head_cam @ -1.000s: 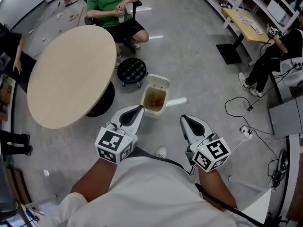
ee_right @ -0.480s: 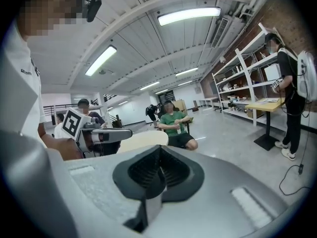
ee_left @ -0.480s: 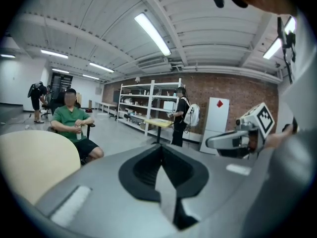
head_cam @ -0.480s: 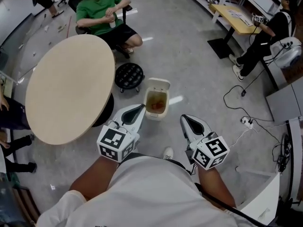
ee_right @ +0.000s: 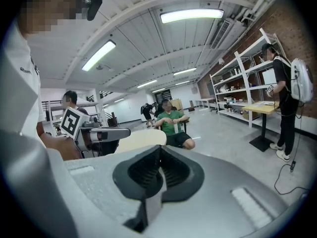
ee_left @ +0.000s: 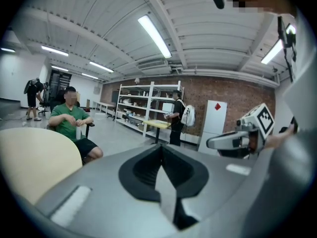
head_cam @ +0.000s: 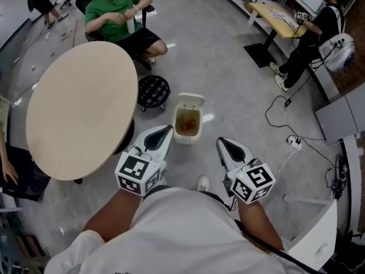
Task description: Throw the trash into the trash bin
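Left gripper [ee_left: 160, 148] jaws together, empty, round table [ee_left: 34, 157] at left, green-shirted seated person [ee_left: 70, 125] beyond, right gripper [ee_left: 212, 143] alongside.

A round beige table [head_cam: 80, 110] stands on glossy grey floor [head_cam: 228, 79]; a black stool [head_cam: 154, 89] sits just beside it, a yellow desk [head_cam: 276, 19] and white shelving [ee_left: 133, 105] well beyond it, strip lights [ee_right: 190, 15] overhead

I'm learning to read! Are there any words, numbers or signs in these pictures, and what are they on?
No words or numbers can be read anywhere.
Left cube on the left gripper: black-and-white square pattern, no letters.
Right cube on the right gripper: same kind of pattern.
White cabinet: red diamond sign, no words.
White shirt: small dark print, too small to read.
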Tool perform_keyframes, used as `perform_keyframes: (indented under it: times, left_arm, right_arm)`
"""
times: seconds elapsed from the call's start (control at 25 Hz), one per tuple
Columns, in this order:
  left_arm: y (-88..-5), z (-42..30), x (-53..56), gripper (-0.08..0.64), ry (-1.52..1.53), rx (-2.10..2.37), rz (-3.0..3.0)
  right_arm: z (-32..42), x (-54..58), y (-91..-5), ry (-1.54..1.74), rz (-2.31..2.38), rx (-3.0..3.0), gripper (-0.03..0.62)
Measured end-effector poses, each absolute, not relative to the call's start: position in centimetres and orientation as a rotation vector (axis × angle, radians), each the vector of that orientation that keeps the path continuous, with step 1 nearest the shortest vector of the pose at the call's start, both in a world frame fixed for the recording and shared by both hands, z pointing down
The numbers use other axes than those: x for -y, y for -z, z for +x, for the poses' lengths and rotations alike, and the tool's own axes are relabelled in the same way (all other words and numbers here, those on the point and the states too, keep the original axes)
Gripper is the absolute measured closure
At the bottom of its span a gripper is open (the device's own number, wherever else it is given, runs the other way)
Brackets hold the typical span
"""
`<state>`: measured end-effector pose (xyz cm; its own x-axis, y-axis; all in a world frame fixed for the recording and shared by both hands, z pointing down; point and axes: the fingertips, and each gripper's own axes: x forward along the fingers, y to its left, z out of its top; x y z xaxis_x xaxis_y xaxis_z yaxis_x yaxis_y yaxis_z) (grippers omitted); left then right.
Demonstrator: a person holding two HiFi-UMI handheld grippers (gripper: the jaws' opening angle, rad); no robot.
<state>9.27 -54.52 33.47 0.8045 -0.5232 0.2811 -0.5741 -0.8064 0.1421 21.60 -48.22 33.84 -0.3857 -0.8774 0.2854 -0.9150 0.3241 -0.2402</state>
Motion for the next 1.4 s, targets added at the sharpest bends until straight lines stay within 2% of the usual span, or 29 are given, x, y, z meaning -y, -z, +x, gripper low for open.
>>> perform_keyframes:
  times: [1.4]
  left_arm:
    - [-33.6,10.4,55.3,0.554,-0.350,0.834,2.783]
  right_arm:
    - [21.9,49.0,-34.0,-0.528,1.652,2.450,0.591]
